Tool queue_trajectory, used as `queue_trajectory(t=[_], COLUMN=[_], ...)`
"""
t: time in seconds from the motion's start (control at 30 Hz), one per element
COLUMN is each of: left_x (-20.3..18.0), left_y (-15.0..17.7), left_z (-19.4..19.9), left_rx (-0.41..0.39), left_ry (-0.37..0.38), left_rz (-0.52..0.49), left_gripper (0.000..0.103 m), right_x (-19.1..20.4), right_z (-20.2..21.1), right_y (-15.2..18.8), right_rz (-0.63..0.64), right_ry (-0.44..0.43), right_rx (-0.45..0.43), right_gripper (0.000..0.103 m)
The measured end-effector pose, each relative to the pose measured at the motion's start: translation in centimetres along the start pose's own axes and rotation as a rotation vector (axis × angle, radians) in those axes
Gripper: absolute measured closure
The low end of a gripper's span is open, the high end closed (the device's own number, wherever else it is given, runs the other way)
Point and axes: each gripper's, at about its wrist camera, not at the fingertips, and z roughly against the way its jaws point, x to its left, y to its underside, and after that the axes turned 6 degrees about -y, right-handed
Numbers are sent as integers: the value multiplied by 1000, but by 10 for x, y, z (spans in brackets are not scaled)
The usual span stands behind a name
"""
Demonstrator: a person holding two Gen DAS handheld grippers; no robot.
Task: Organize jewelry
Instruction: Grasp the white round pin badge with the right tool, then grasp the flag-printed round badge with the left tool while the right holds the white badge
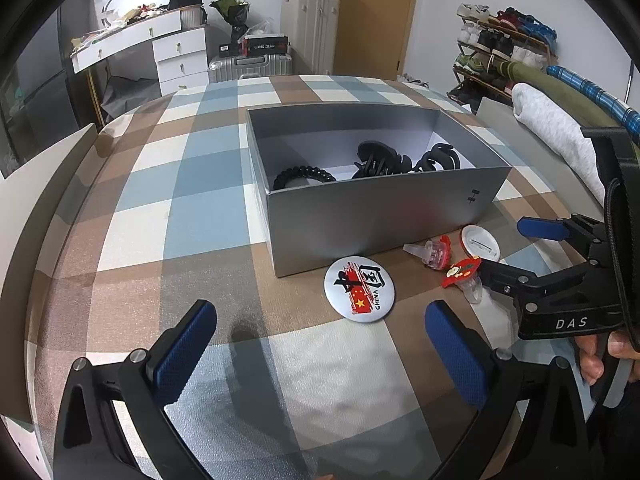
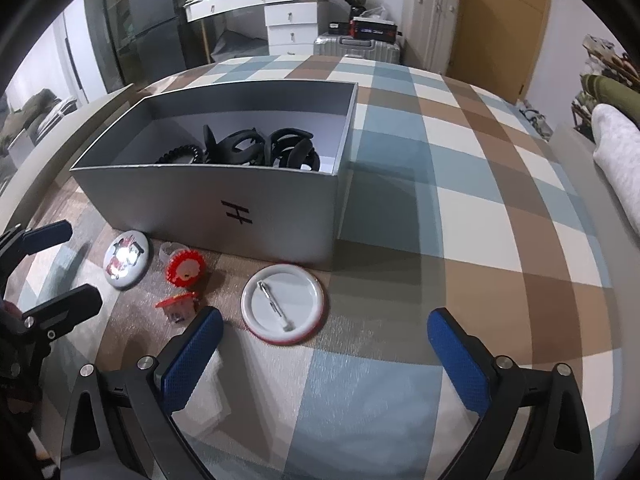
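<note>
My left gripper [image 1: 320, 344] stands wide open over the checked tablecloth [image 1: 160, 220], nothing between its blue pads [image 1: 182, 354]. My right gripper [image 2: 324, 350] is spread just as wide and holds nothing; its left pad reaches close to the small red clip [image 2: 178, 306] lying on the cloth, though I cannot tell whether it touches it.

Just ahead of my left fingers lies the round China badge [image 1: 359, 289], face up, near the corner of the grey box [image 1: 372, 220]. Seen from my right side the same badge gleams under glare. To its right, in the left view, sit two red clips on clear plastic bases: the red flower clip [image 1: 438, 254] tipped on its side close to the box wall, and the small red clip nearer my right gripper's lower finger. Beyond them the white badge [image 2: 285, 304] lies face down, its pin back upward, red rim showing; in my right view it rests just ahead of my fingers, between them and the box.

The box stands open on the cloth with an H-like mark on its near wall. Inside lie a black coiled hair tie [image 1: 304, 176] and black claw clips [image 1: 380, 160] heaped together.

Past the table are a white dresser [image 1: 176, 56], suitcases [image 1: 310, 32] and a shoe rack [image 1: 504, 48].
</note>
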Motion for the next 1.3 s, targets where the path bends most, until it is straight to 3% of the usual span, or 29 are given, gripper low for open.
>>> queue_trajectory(t=[0.13,0.23,0.3,0.63,0.8,0.97,1.17,1.3], left_x=[0,0,0,-2,-8,-26,-24,-23], left_y=[0,0,0,-1,-4,-4,-3,-6], left_z=[0,0,0,0,-10,-15,-9,-11], left_rx=[2,2,2,11,72,91,73,59], left_ry=[0,2,2,11,32,-25,-6,-6], left_rz=[1,2,3,-1,-18,-124,-132,-127], left_gripper=[1,1,1,1,2,12,32,39], right_x=[4,7,10,14,14,12,12,14], right_z=[3,6,8,18,24,26,27,27], right_y=[0,-1,-1,-2,-5,-5,-6,-5], right_rz=[15,38,53,77,74,71,76,80], right_ry=[-15,-31,-39,-80,-93,-98,-107,-110], right_rx=[-8,-16,-20,-47,-65,-70,-68,-66], right_gripper=[14,38,62,62,62,62,62,62])
